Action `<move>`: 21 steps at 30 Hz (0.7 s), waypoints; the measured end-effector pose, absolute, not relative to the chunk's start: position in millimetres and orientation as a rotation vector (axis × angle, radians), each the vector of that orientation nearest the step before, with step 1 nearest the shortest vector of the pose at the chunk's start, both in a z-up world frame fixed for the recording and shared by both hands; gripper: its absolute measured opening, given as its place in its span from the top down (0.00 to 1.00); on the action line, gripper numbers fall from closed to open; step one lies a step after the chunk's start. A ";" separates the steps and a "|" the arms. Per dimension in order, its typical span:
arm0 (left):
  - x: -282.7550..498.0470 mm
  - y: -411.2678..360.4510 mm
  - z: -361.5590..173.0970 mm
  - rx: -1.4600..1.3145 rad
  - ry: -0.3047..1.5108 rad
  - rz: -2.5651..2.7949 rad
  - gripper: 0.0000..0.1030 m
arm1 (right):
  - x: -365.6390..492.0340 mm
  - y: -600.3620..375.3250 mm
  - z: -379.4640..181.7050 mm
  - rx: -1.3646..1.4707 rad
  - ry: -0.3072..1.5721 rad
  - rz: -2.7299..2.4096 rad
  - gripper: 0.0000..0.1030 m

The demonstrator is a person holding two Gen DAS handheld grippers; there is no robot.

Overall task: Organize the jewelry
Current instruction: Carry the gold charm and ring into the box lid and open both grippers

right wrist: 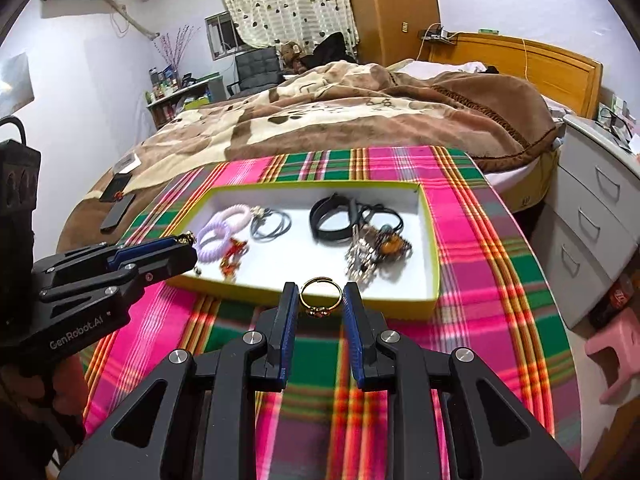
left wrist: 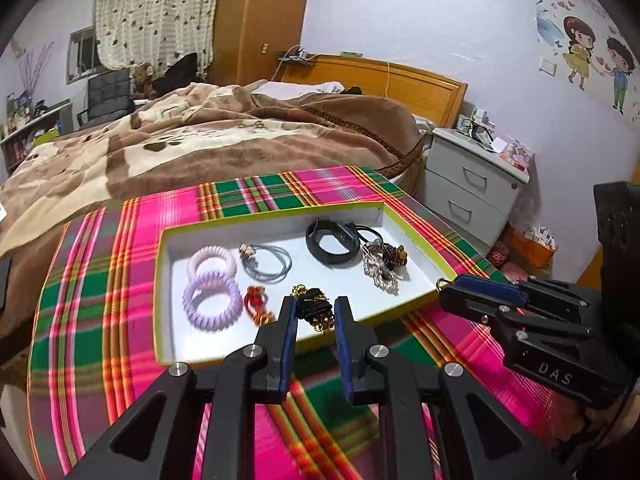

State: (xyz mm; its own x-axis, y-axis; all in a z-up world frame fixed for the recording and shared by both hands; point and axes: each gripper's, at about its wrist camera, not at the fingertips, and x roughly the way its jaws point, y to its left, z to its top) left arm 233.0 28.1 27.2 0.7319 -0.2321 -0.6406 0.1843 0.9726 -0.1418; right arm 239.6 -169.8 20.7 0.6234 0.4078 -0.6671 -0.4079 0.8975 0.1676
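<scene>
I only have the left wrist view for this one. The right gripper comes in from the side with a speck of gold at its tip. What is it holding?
Observer: A gold ring, upright between the right gripper's fingers, with its decorated part at the bottom.
Operator: Is it inside the tray yet?
Observer: The right wrist view shows it in line with the tray's near rim. I can't tell its height above it.
Operator: Anything lying off the plaid cloth, to its left?
Observer: Two flat dark devices lie on the blanket.
</scene>
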 end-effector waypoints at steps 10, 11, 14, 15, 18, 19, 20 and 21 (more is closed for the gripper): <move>285.8 21.8 2.7 -0.040 0.783 -0.233 0.82 | 280.6 -155.8 11.0 -0.045 0.787 0.483 0.77; 290.3 21.9 -0.2 -0.037 0.789 -0.231 0.82 | 284.2 -154.2 8.8 -0.049 0.792 0.484 0.77; 299.7 23.6 -8.1 -0.037 0.805 -0.223 0.82 | 293.2 -147.6 0.8 -0.062 0.809 0.489 0.77; 303.3 24.7 -11.4 -0.039 0.813 -0.220 0.82 | 296.0 -146.0 -2.1 -0.065 0.816 0.489 0.77; 312.4 27.9 -20.1 -0.045 0.835 -0.214 0.82 | 302.9 -140.8 -11.6 -0.076 0.841 0.491 0.77; 314.9 28.7 -22.8 -0.046 0.843 -0.216 0.82 | 304.6 -139.2 -14.4 -0.080 0.848 0.493 0.77; 317.3 29.7 -24.8 -0.045 0.848 -0.215 0.82 | 306.0 -138.9 -16.5 -0.084 0.854 0.494 0.77; 319.0 29.9 -26.0 -0.043 0.851 -0.214 0.82 | 307.4 -137.9 -18.7 -0.088 0.860 0.493 0.77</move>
State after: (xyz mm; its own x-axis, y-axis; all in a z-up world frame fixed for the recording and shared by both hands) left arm 319.0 29.9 -26.0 0.6392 -0.2048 -0.7413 0.1706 0.9776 -0.1230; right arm 307.4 -137.9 -18.7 0.5476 0.3810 -0.7450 -0.4506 0.8845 0.1212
